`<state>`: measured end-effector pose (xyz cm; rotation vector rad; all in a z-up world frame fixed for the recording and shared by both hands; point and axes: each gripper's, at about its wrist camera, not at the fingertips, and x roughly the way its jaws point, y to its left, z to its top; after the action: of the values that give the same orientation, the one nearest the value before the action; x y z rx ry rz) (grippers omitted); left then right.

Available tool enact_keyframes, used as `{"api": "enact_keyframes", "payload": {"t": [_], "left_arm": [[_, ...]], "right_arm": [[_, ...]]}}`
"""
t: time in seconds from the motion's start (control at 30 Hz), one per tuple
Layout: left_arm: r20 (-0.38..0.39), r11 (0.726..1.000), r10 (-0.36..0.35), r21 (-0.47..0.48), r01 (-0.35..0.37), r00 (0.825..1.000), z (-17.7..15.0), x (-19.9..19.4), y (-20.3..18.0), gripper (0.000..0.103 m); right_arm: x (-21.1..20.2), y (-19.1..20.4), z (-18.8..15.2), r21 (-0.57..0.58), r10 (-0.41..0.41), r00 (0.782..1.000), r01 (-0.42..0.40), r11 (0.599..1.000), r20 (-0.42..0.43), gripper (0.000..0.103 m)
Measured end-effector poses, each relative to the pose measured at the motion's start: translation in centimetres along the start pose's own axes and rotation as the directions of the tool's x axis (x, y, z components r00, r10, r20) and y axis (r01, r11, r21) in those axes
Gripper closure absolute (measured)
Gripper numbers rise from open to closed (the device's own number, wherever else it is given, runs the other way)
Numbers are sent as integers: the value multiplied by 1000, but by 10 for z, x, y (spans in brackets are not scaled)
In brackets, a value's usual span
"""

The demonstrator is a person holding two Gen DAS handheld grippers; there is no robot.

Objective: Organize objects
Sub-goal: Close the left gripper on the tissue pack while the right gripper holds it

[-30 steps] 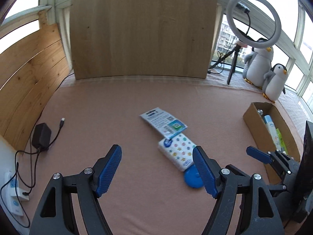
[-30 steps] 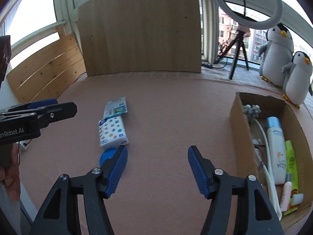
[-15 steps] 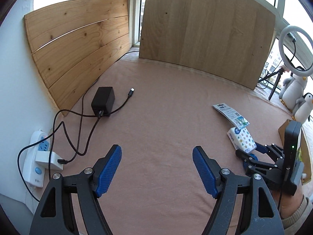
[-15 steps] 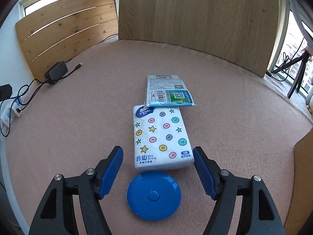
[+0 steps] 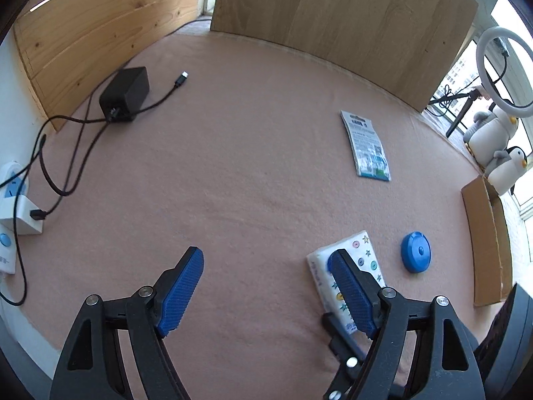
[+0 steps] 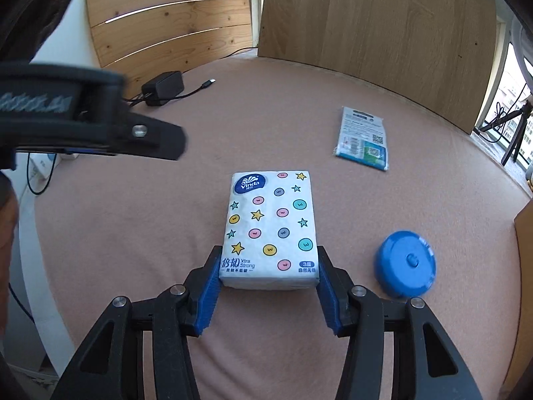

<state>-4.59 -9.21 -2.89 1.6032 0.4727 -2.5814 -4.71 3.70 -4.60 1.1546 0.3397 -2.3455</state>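
A white tissue pack [image 6: 271,220] printed with stars and dots lies on the pink cloth. My right gripper [image 6: 269,256] is shut on its near end, one blue pad pressed against each side. To its right lies a blue round disc [image 6: 406,263], and a flat printed packet [image 6: 363,140] rests farther back. My left gripper [image 5: 266,255] hovers left of the pack [image 5: 366,250] over bare cloth, jaws opening with nothing between them. The left tool's black body [image 6: 100,126] shows blurred at the upper left of the right wrist view.
A cardboard box [image 5: 489,233] stands at the right edge. A black power adapter [image 5: 125,93] with loose cables and a white power strip [image 5: 13,200] lie at the left. Wooden panels [image 5: 333,10] close the back. A ring light [image 5: 499,66] and plush penguins [image 5: 496,140] stand far right.
My right gripper came down around the tissue pack and closed on it. The pack now sits apart from the packet and the disc. The left gripper dropped and swung toward the pack.
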Motion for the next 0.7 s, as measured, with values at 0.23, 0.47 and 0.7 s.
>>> {"api": "enact_keyframes", "payload": {"t": [0.23, 0.47, 0.7], "left_arm": [[-93, 999, -52, 6, 53, 994, -11, 21, -26, 21], [-159, 997, -66, 35, 72, 985, -15, 41, -45, 22], [-164, 994, -75, 60, 86, 983, -13, 45, -56, 41]], "right_arm": [[-12, 18, -18, 2, 12, 1000, -12, 1000, 12, 52], [-18, 12, -26, 6, 36, 999, -37, 999, 13, 53], [-19, 8, -27, 12, 49, 999, -50, 999, 22, 56]]}}
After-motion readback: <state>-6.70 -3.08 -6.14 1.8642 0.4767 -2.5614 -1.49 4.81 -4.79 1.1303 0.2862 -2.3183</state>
